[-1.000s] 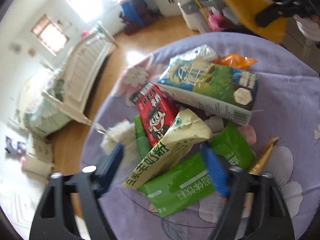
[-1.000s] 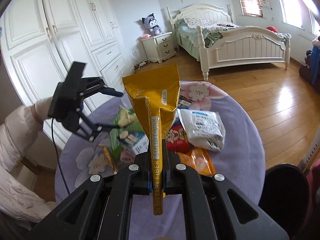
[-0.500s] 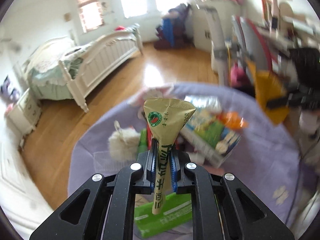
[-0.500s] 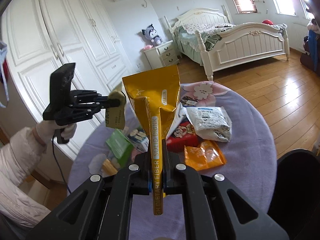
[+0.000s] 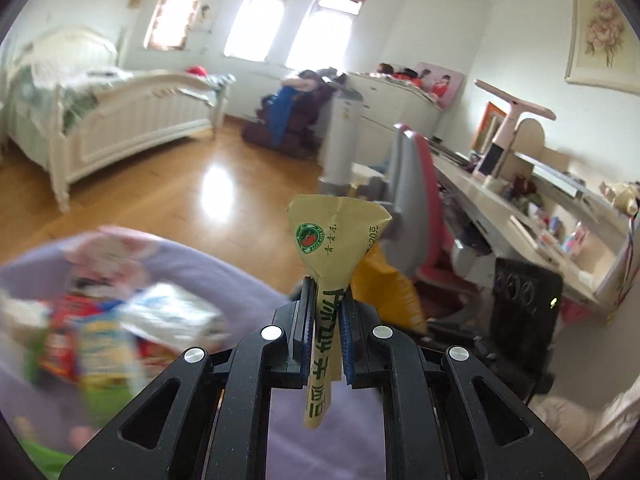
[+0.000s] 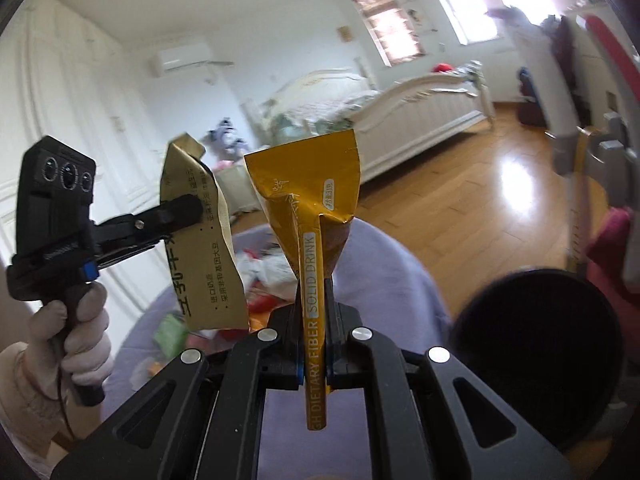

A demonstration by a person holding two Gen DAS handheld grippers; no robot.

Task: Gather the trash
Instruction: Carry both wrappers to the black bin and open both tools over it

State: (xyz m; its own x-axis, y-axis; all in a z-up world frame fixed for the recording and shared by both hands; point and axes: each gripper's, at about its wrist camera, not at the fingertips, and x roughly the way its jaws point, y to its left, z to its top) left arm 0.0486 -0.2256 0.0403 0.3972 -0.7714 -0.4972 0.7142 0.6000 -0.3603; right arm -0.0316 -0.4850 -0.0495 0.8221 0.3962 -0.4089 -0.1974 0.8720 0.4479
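My left gripper (image 5: 325, 322) is shut on a beige sachet (image 5: 334, 248) with green print, held upright above the purple table. The same sachet (image 6: 204, 252) and my left gripper (image 6: 188, 210) show at the left of the right wrist view. My right gripper (image 6: 314, 344) is shut on a gold drink sachet (image 6: 308, 208), also held upright; it shows behind the beige one in the left wrist view (image 5: 384, 288). A black round bin (image 6: 536, 356) stands low at the right of the table. More wrappers (image 5: 104, 328) lie blurred on the table at the left.
The round table has a purple flowered cloth (image 6: 384, 264). A pink and grey chair (image 5: 416, 200) and a cluttered desk (image 5: 532, 220) stand beyond it. A white bed (image 5: 104, 120) and wooden floor (image 5: 168, 204) lie to the left.
My left gripper closed on the beige sachet, lifted it off the pile and swung right toward the right gripper. My right gripper tilted up with the gold sachet, nearer the bin.
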